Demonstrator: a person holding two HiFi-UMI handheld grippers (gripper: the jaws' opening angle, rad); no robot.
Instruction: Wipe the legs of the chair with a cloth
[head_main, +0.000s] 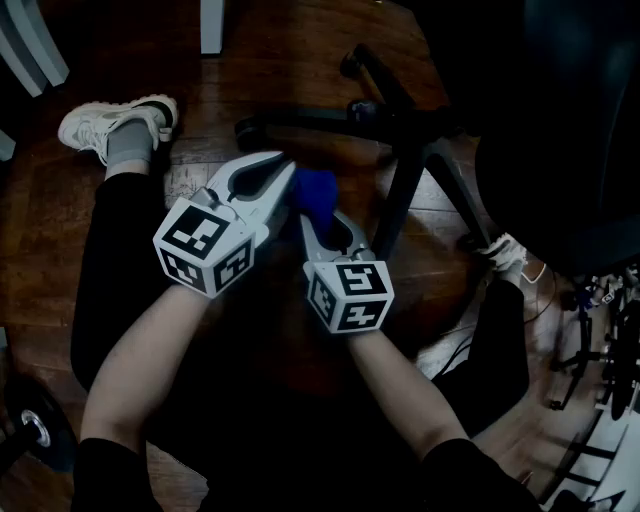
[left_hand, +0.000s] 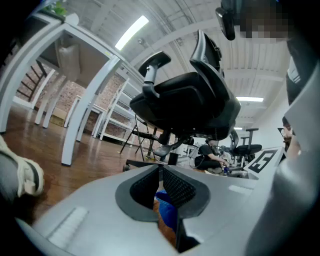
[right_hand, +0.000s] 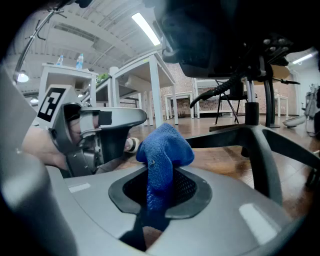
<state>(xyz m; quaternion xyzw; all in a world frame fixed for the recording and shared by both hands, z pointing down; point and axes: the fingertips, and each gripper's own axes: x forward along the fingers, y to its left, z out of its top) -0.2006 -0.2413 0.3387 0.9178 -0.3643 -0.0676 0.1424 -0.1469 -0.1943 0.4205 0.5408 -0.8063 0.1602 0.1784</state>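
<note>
My right gripper (head_main: 318, 222) (right_hand: 162, 172) is shut on a blue cloth (head_main: 315, 190) (right_hand: 164, 150), which bunches up above the jaws. Beside it on the left, my left gripper (head_main: 283, 165) (left_hand: 161, 170) is shut with nothing seen between its pads. A bit of the blue cloth (left_hand: 165, 212) shows through the gap behind them. The black office chair (left_hand: 190, 105) stands just ahead. Its star base has one leg (head_main: 400, 195) (right_hand: 260, 150) right of the cloth and another leg ending in a caster (head_main: 246, 128) beyond the left gripper. Neither gripper touches the chair.
I sit on a dark wooden floor, legs spread, with a white sneaker (head_main: 115, 125) at far left and another (head_main: 508, 252) by the chair base. White table legs (head_main: 210, 25) stand behind. A weight plate (head_main: 30, 428) lies at lower left, and cables and frames (head_main: 590, 350) at right.
</note>
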